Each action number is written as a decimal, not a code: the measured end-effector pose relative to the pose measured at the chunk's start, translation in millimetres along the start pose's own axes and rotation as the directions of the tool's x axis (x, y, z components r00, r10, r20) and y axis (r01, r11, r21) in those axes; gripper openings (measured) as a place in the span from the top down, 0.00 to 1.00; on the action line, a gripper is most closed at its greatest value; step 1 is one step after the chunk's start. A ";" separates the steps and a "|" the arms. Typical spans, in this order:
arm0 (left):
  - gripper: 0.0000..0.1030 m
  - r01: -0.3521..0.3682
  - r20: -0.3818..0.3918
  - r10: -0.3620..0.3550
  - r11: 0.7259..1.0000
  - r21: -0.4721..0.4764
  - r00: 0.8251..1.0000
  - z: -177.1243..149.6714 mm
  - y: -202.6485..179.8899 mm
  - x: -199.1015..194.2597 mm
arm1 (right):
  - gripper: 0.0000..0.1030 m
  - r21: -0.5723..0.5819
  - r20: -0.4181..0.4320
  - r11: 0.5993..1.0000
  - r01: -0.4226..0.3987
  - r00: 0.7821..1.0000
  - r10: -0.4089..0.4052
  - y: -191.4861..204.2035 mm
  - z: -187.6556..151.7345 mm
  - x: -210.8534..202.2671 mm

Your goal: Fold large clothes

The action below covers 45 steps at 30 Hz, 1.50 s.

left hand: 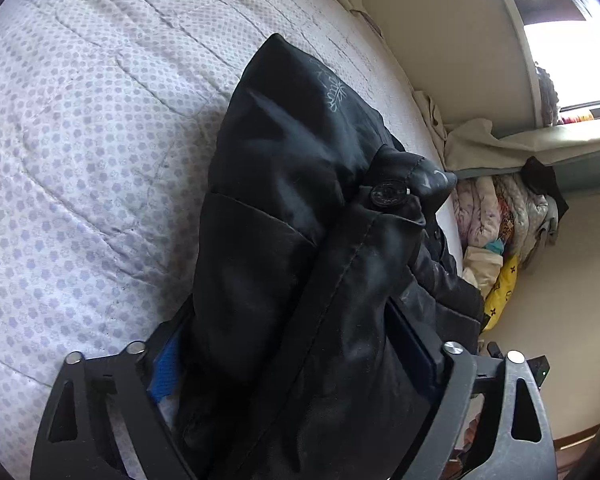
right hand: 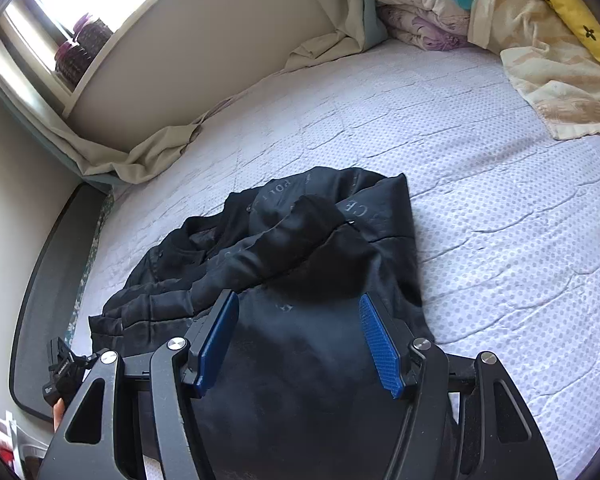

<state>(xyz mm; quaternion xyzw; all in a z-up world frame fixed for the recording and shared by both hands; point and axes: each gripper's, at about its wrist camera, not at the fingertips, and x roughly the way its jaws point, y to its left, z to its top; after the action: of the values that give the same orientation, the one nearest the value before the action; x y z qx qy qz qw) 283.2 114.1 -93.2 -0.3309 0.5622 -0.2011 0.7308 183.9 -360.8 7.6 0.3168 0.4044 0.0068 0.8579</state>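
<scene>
A black padded jacket [left hand: 292, 160] with a round button and pale printed marks lies bunched on the bed. In the left wrist view a thick fold of it fills the space between the blue pads of my left gripper [left hand: 288, 312], which is shut on it, and the fabric hides most of both pads. In the right wrist view the jacket [right hand: 300, 220] lies crumpled on the mattress, with its near part under my right gripper [right hand: 298, 296]. That gripper stands open just above the cloth, and the inner faces of both blue pads [right hand: 380, 344] are bare.
The bed has a white quilted cover with a lilac dot pattern [right hand: 480, 200]. Folded blankets and a yellow pillow [right hand: 460, 12] are piled at its head. A beige sheet [right hand: 148, 152] is bunched along the wall under a window. A fingertip [right hand: 58, 412] shows at the lower left edge.
</scene>
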 end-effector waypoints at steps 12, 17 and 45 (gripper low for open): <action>0.57 0.142 -0.015 -0.143 0.988 -0.062 0.990 0.2 4.9 -7.0 | 0.48 -0.186 -0.034 0.982 -0.028 0.999 0.022 65.4 -12.7 14.2; 0.61 0.157 0.006 -0.157 0.986 -0.049 0.988 -0.5 -0.9 -21.0 | 0.64 -0.384 0.000 0.923 0.017 1.000 -0.019 108.1 -31.5 18.0; 0.66 0.320 0.024 -0.323 0.942 0.098 0.946 -37.0 -78.6 -65.5 | 0.70 -0.473 -0.104 0.880 0.035 0.990 -0.095 104.1 -61.6 120.9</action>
<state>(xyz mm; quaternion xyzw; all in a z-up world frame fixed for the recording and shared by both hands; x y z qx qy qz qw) 235.3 93.1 2.1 -0.3877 0.4762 -0.3370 0.7137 247.7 -212.1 -47.7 0.0846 0.4534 0.0955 0.8821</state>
